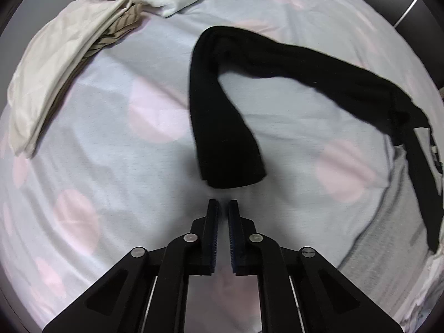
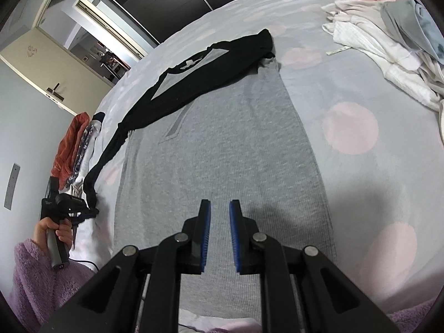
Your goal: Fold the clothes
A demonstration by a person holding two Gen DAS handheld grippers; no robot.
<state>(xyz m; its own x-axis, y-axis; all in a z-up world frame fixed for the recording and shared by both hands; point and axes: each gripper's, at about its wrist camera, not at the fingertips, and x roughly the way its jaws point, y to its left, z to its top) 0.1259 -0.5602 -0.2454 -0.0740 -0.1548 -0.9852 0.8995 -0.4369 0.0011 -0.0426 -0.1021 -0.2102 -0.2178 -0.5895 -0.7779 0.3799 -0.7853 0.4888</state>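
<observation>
— Where had you got to with the grey shirt (image 2: 222, 144)?

— It lay flat on the bed (image 2: 374, 88), its body running from near you to the far end, with the right side already looking turned in to a straight edge. Its black sleeve (image 1: 222, 105) trailed off to the left in a bent arc — the cuff lay just beyond your left tongs (image 1: 223, 202).

— And the tongs themselves?

— Both held nothing. Your left tongs were nearly pressed together, a thin gap between the pads, hovering over the bedsheet just short of the cuff. Your right tongs (image 2: 219, 202) stood a little spread over the near hem of the grey body.

— So which step was that?

— By my reading, the sleeve fold: the cuff needed pinching and carrying right, across onto the grey body. You'd have had to open the left tongs wider first and catch the cuff's full thickness — the knit looked limp and would sag.

— The other clothes?

— A folded stack (image 2: 75, 149) at the far left, a loose white pile (image 2: 388, 52) far right.
</observation>
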